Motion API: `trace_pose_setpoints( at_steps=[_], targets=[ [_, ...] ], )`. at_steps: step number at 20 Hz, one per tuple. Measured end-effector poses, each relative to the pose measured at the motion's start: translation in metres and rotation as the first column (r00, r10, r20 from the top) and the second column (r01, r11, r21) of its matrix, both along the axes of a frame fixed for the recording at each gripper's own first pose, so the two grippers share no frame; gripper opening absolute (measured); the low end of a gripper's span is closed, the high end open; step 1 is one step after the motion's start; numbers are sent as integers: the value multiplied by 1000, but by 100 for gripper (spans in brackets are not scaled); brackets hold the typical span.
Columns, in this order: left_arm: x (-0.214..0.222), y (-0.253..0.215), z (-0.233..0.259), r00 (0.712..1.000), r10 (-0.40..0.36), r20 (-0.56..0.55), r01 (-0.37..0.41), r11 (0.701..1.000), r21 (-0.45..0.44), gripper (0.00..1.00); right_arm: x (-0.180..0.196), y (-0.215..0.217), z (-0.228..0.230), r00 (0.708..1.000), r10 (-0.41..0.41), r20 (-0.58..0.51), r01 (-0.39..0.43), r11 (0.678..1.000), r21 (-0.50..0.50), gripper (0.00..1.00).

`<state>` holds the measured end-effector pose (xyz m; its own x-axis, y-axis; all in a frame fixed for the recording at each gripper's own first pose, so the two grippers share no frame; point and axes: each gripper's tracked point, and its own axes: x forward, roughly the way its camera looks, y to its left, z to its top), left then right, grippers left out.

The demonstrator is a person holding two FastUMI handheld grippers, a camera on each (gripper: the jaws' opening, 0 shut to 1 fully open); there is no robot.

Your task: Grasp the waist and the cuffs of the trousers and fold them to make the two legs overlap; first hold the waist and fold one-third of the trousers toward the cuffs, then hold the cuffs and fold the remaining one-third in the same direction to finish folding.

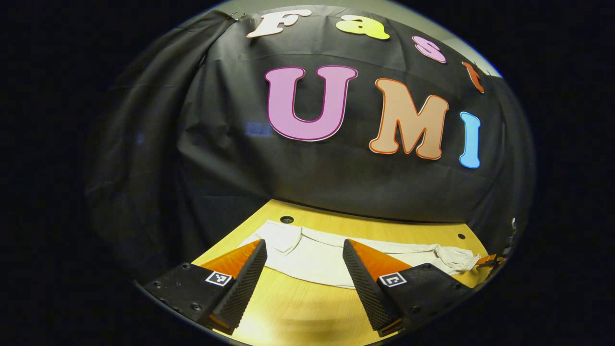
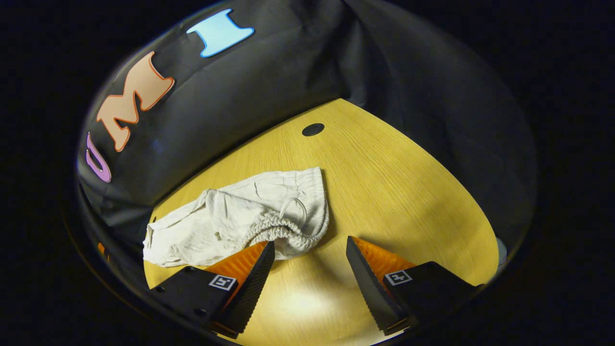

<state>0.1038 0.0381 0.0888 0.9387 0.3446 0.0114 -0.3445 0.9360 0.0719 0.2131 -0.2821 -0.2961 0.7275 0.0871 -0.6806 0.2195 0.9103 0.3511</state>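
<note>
a recording booth: black cloth wall (image 1: pixel 230 158) draped behind a bare wooden table (image 2: pixel 394 192) with cable holes.

A light yellow wood-grain bench (image 2: pixel 384 182) with small round dark holes (image 2: pixel 313 129) near its far edge carries a pair of white cloth trousers (image 2: pixel 230 221), lying flat and rumpled, their gathered drawstring waist (image 2: pixel 283 233) toward the right gripper view's near side.

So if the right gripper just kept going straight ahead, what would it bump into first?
Probably the trousers: their gathered waist lies just ahead of the open right gripper, slightly to one side. Depth is hard to judge; it might meet the table.
</note>
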Motion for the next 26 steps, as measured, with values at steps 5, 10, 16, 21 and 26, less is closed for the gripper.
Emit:
trace_pose_setpoints(
  at_steps=[5, 10, 16, 21, 26],
  targets=[
    [0, -8, 3, 1000, 5, -2, -5, 1000, 9, 95, 15, 13, -7, 1000, -24, 0, 24, 995, 98, 94],
    [4, -20, 14, 1000, -19, 24, 19, 1000, -1, 95, 25, 15, -14, 997, -71, -5, 71, 991, 111, 57],
    [4, -27, 22, 998, -58, 27, 58, 998, 16, 95, 31, 29, 21, 991, -92, 94, 75, 983, 167, 21],
    [10, -21, 22, 994, -108, 21, 107, 994, 4, 95, 25, 53, 60, 984, -56, 169, 34, 990, 133, 21],
    [22, 4, 9, 981, -190, -31, 190, 982, -10, 95, 17, 108, 118, 963, -68, 259, 30, 988, 150, 21]
  ],
)
